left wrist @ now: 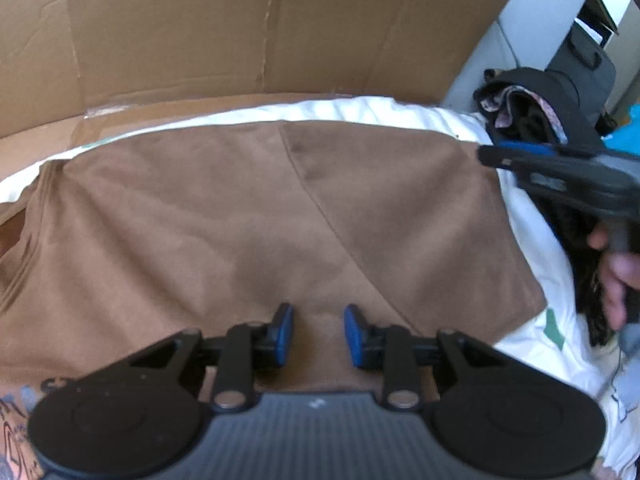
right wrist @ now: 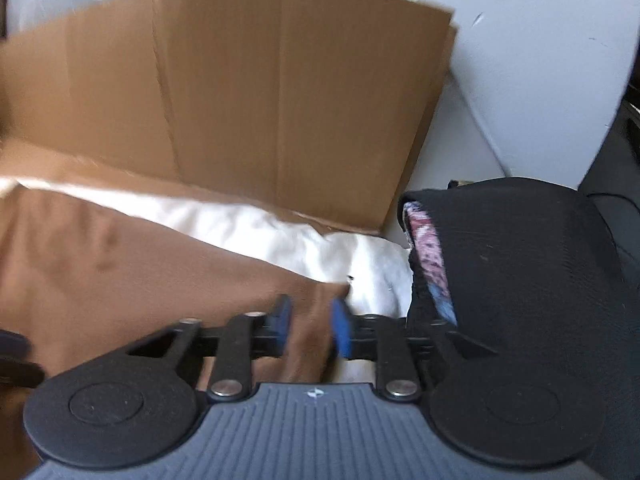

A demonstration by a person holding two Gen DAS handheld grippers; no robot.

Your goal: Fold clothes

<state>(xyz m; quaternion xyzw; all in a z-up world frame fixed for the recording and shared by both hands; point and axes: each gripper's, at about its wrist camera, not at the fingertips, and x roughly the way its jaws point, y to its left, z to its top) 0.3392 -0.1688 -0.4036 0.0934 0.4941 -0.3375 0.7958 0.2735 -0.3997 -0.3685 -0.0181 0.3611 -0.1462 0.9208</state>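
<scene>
A brown shirt (left wrist: 240,216) lies spread flat on a white sheet (left wrist: 536,232), with a diagonal fold line across its right half. My left gripper (left wrist: 318,334) is open, its blue pads just above the shirt's near edge, holding nothing. My right gripper (right wrist: 310,326) is open over the shirt's right corner (right wrist: 312,296); brown cloth lies between the pads, which stand apart from it. The right gripper also shows in the left wrist view (left wrist: 486,155), held in a hand beyond the shirt's right edge.
A cardboard sheet (left wrist: 240,28) stands upright behind the bed. A pile of dark and patterned clothes (right wrist: 500,264) sits right of the shirt. A dark suitcase (left wrist: 580,64) stands at the far right.
</scene>
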